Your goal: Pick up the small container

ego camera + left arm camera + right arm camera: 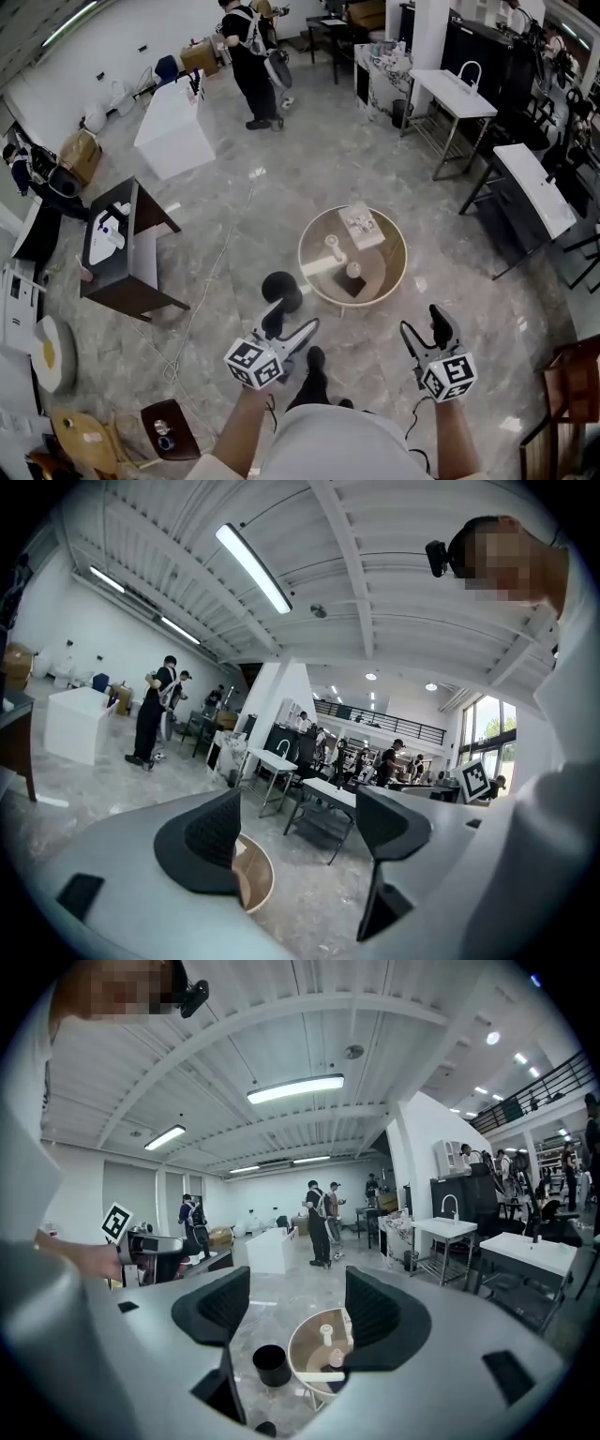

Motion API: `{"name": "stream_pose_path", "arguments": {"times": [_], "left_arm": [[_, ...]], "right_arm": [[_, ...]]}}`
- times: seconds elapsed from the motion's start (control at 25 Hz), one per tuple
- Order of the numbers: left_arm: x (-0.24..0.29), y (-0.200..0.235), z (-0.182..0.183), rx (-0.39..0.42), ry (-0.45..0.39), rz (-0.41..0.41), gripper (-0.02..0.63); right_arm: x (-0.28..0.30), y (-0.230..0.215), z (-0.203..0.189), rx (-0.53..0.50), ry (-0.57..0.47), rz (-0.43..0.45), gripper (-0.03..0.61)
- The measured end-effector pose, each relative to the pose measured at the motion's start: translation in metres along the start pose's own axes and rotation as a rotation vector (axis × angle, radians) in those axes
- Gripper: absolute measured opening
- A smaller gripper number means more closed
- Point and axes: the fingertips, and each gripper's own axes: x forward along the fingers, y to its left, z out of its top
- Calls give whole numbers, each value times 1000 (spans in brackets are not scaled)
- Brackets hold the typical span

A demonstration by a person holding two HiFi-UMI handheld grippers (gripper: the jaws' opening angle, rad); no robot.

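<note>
Hovering short of the round bench [386, 274]: left tool [292, 323] and right tool [427, 328], jaws of both apart, nothing between. On the bench, a small container [353, 271]; black bin [281, 286] just beside.

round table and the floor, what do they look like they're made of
Round table: the top looks like light wood or a wood-look laminate, a matte tan surface. Its thin white rim may be painted or plastic. Floor: polished stone or marble-look tile, pale grey with darker veining and glossy light reflections; which of the two cannot be told from here.
</note>
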Motion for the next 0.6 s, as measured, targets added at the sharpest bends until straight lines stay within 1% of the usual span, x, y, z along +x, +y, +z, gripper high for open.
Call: {"name": "stream_pose_path", "arguments": {"times": [0.12, 0.36, 0.6], "left_arm": [[23, 30, 10, -6, 21, -27, 388], [77, 80, 28, 28, 63, -109, 393], [117, 125, 36, 12, 98, -179, 393]], "right_arm": [[33, -7, 6, -1, 18, -21, 330], [98, -25, 13, -2, 44, -65, 330], [145, -38, 13, 10, 75, -122, 330]]}}
